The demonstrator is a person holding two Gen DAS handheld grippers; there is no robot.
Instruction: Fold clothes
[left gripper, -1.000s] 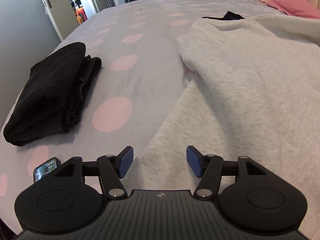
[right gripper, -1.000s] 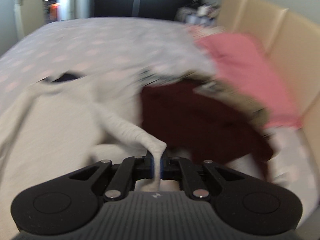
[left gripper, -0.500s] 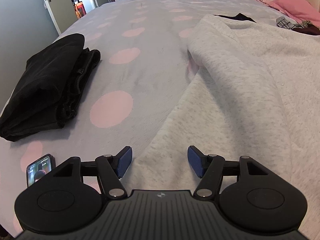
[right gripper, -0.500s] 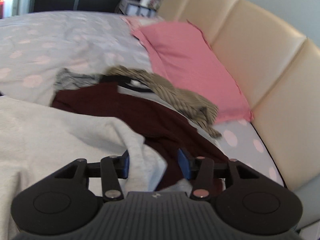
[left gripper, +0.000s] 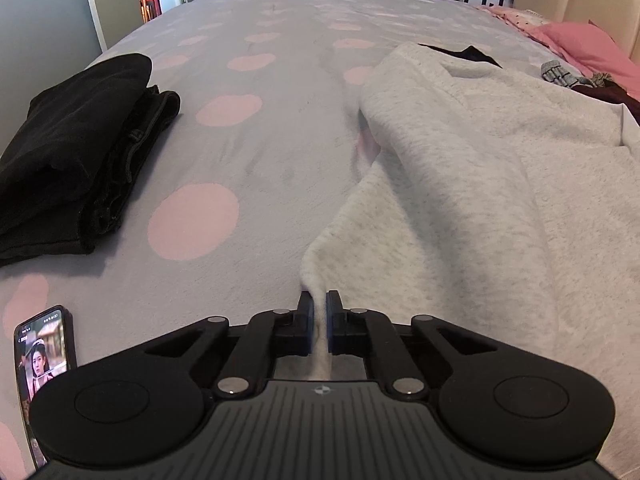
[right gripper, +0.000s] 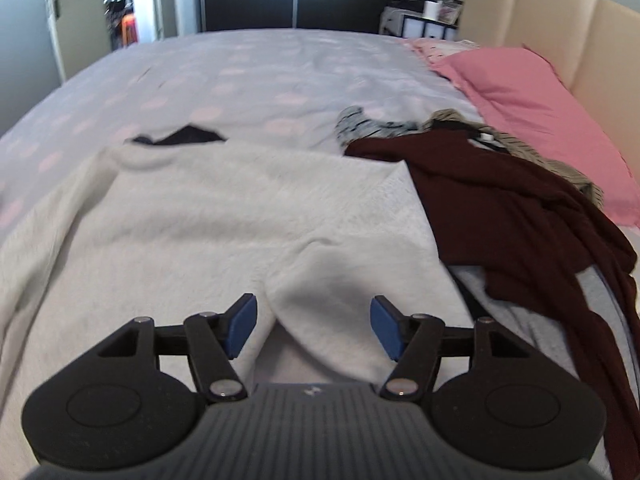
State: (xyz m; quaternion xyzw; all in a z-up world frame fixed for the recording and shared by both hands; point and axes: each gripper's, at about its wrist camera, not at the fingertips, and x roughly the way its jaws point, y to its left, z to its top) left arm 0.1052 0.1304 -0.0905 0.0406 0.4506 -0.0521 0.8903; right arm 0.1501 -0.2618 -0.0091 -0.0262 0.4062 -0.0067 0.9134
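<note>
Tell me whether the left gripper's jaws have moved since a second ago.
Yes. The left gripper, open over the grey sweatshirt before, is now shut on its edge; the folded black clothes stay put on the left.

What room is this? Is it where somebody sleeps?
Yes, most likely a bedroom. A big bed with a pink-spotted cover fills the view, a pink pillow lies against a padded headboard, and clothes such as a grey sweatshirt are spread on it for folding.
</note>
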